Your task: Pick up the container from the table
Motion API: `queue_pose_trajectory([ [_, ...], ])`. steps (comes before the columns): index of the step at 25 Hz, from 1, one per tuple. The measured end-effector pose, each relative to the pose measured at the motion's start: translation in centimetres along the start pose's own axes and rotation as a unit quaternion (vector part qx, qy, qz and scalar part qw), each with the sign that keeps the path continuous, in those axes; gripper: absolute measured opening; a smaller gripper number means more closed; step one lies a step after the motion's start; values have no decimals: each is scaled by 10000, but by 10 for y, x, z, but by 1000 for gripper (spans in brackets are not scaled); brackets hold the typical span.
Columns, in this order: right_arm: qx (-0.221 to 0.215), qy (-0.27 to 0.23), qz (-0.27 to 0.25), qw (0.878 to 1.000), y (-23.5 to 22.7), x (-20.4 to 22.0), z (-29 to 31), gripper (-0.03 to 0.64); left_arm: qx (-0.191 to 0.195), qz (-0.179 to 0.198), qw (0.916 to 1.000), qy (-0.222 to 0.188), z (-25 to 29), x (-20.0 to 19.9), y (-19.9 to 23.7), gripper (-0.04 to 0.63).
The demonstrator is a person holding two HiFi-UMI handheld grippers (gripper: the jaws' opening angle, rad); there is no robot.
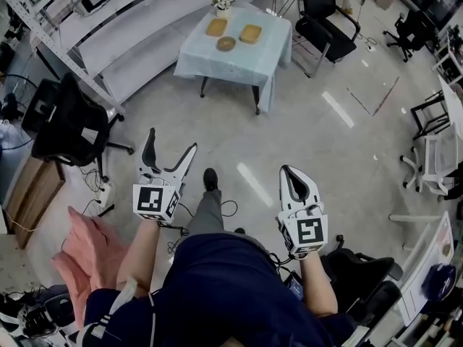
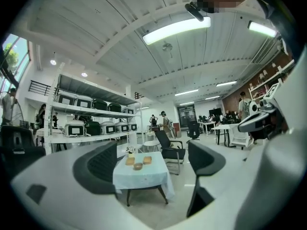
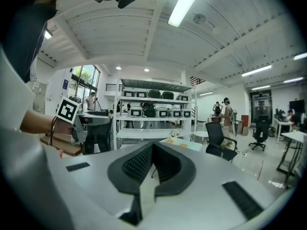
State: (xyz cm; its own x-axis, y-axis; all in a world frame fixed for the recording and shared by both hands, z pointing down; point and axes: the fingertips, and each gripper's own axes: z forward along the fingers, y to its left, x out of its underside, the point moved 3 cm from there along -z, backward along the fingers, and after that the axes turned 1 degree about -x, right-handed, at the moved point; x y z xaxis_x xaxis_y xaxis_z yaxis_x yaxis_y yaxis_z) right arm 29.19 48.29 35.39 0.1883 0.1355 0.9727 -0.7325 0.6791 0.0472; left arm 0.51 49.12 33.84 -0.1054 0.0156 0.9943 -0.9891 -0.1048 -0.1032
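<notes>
Far ahead stands a small table (image 1: 239,62) under a pale blue cloth. On it are two flat tan containers (image 1: 216,27) (image 1: 250,33), a round one (image 1: 226,43) and a flower vase (image 1: 223,4). My left gripper (image 1: 172,140) is held out over the floor, well short of the table, with its jaws open and nothing between them. In the left gripper view the table (image 2: 141,175) and its containers (image 2: 137,166) show between the open fingers (image 2: 98,166). My right gripper (image 1: 289,170) is shut and empty. In the right gripper view its closed tips (image 3: 153,146) partly hide the table (image 3: 184,145).
A black office chair (image 1: 327,9) stands to the right of the table. White shelving (image 1: 108,27) runs along the left, with another black chair (image 1: 69,121) in front of it. A pink cloth (image 1: 90,255) and cables lie by my left leg. People stand in the distance.
</notes>
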Motion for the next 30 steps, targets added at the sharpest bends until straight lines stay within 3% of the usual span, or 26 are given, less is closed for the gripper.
queue_pose_trajectory([
  [8,136,-44,-113,9998,-21,-37,140,-2,90,-9,9999,-88,110,12,87,457],
  [14,285,-25,-72,9996,-36,-69,255,-2,412,109,9991,-48,195,12,155,457],
  [22,395,61,-63,9992,-77,-80,344,-2,538,94,9985,-40,301,14,201,457],
  [30,436,102,121,9989,-151,-76,452,-2,584,76,9982,93,432,35,226,457],
])
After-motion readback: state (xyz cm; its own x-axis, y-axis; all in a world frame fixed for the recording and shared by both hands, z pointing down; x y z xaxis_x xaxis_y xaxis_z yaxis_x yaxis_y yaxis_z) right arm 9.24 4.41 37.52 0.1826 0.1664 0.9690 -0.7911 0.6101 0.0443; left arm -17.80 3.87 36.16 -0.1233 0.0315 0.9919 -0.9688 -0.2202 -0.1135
